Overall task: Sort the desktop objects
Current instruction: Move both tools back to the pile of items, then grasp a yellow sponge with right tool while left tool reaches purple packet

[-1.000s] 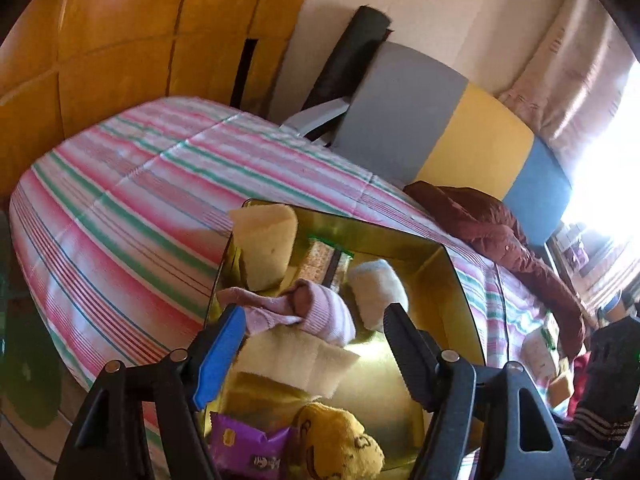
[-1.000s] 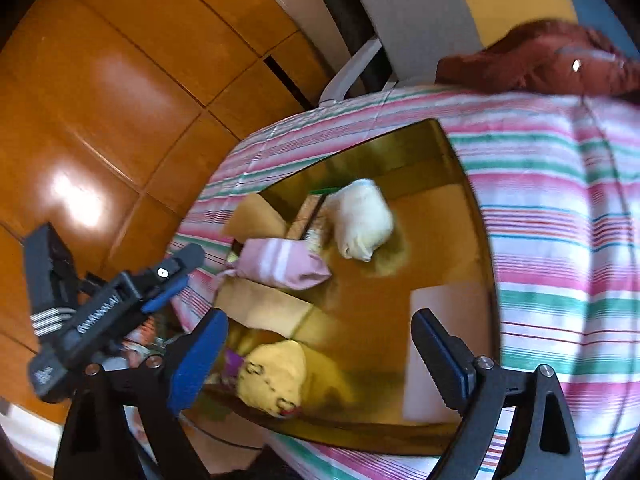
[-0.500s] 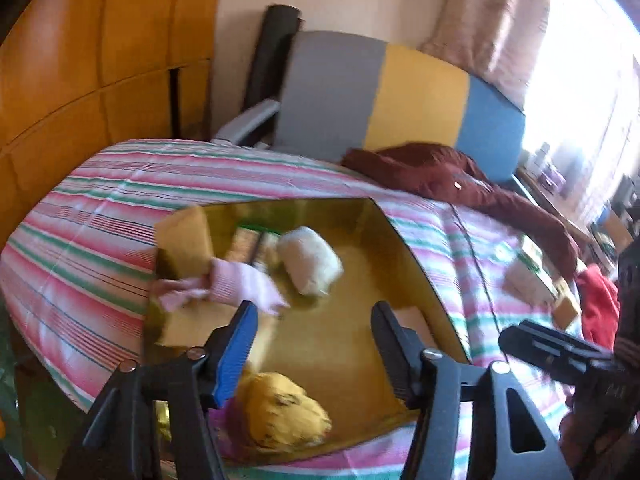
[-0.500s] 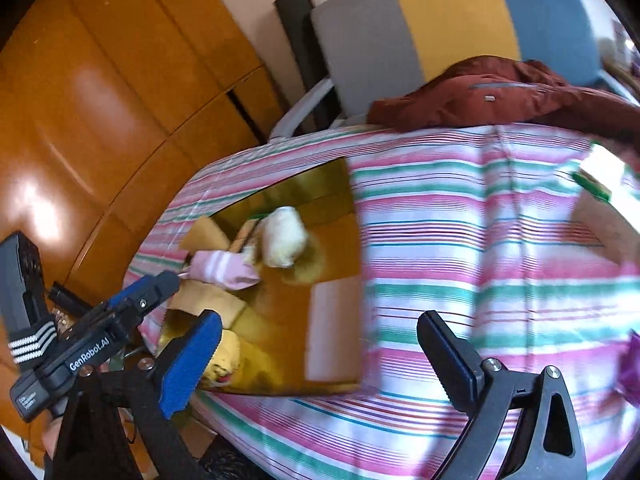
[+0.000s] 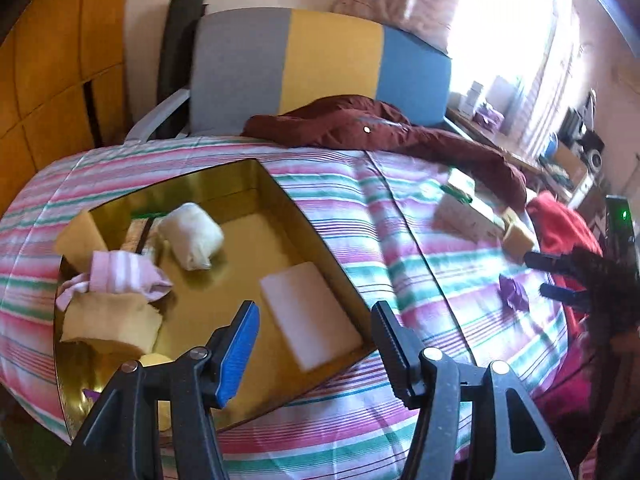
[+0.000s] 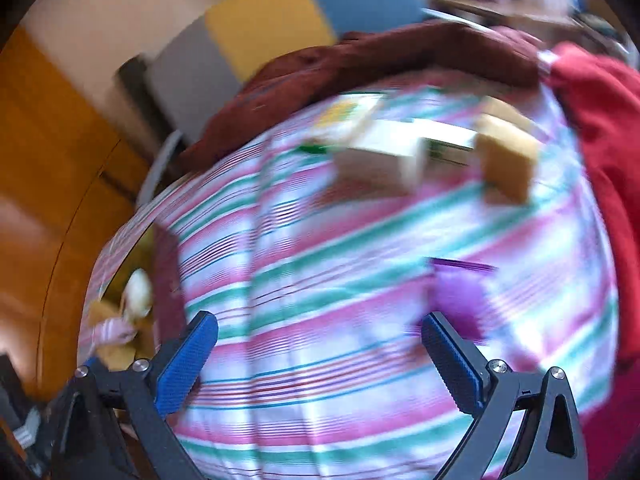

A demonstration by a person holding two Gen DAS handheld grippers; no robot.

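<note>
A gold tray (image 5: 316, 236) lies on the striped cloth and holds a white sponge (image 5: 310, 314), a white rolled cloth (image 5: 192, 236), a pink sock (image 5: 120, 276) and yellow sponges (image 5: 110, 324). My left gripper (image 5: 314, 330) is open and empty above the tray's near right corner. My right gripper (image 6: 320, 352) is open and empty over the striped cloth, with a purple packet (image 6: 460, 292) just beyond its right finger. The packet (image 5: 514, 292) and the right gripper (image 5: 560, 276) also show in the left wrist view. A white box (image 6: 384, 160) and a tan sponge (image 6: 506, 160) lie farther back.
A dark red garment (image 5: 380, 132) lies at the table's far edge before a grey, yellow and blue chair (image 5: 320, 64). A red cloth (image 6: 600, 120) hangs at the right edge. Wooden panels (image 5: 52, 80) stand at the left.
Both grippers have swung right, away from the tray's middle. The right gripper now looks at the purple packet, box and tan sponge. Both stay open and empty.
</note>
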